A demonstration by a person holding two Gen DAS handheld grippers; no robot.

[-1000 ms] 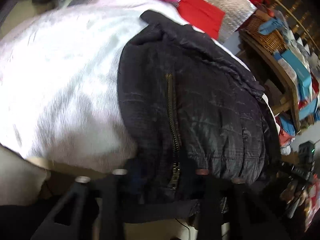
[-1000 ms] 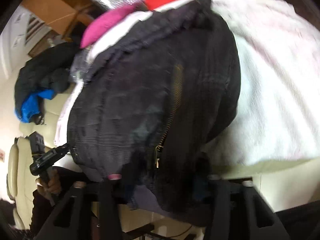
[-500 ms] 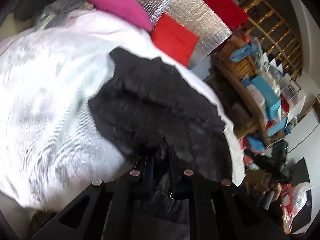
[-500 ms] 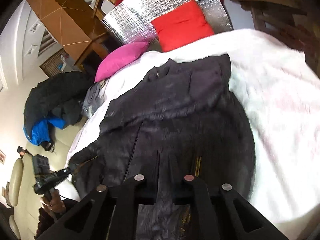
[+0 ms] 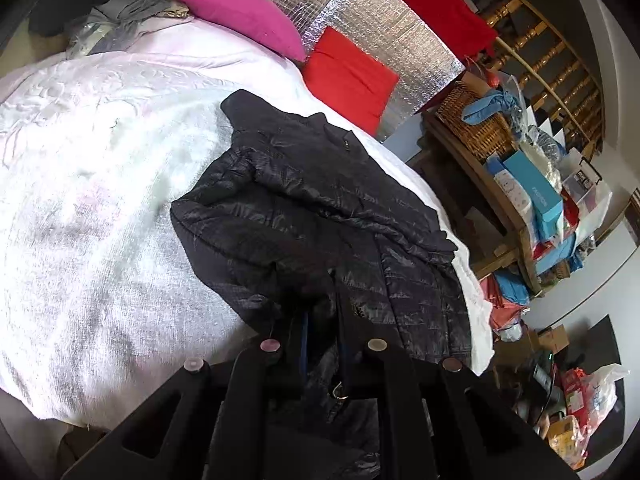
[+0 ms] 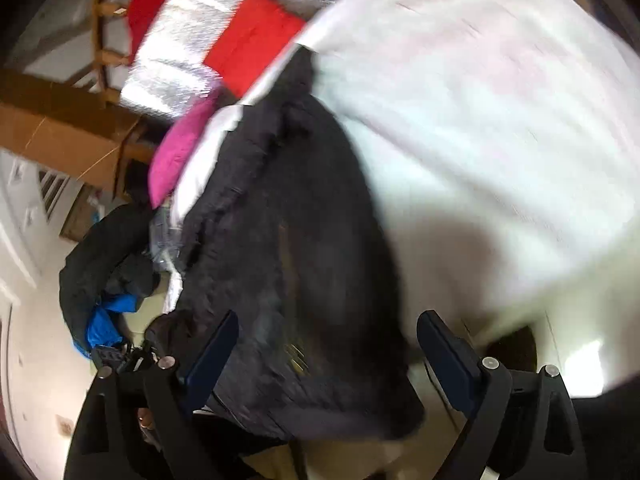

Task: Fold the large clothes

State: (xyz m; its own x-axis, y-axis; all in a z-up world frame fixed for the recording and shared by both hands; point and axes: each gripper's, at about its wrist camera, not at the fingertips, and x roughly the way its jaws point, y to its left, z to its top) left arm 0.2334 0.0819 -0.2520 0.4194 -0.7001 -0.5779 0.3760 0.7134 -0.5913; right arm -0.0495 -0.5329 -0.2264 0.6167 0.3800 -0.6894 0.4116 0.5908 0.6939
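Note:
A black quilted jacket (image 5: pixel 320 216) lies on the white bed cover (image 5: pixel 100 184), its collar toward the pillows and its hem toward me. My left gripper (image 5: pixel 322 320) is shut on the jacket's near hem by the zipper, lifting a bunch of cloth. In the blurred right wrist view the same jacket (image 6: pixel 288 240) runs down the bed's left side. My right gripper (image 6: pixel 326 344) has its jaws opening wide; the jacket's hem lies between the blue pads (image 6: pixel 212 348) without being pressed.
A pink pillow (image 5: pixel 240 12) and a red pillow (image 5: pixel 348 76) lean on a silver foil sheet at the bed's head. A cluttered wooden shelf (image 5: pixel 516 216) with a wicker basket stands right of the bed. A dark and blue garment heap (image 6: pixel 104 280) lies left.
Both grippers shut on the jacket's hem and rose; now the right one has let go, spread wide and swung sideways with a roll. The left keeps its hold.

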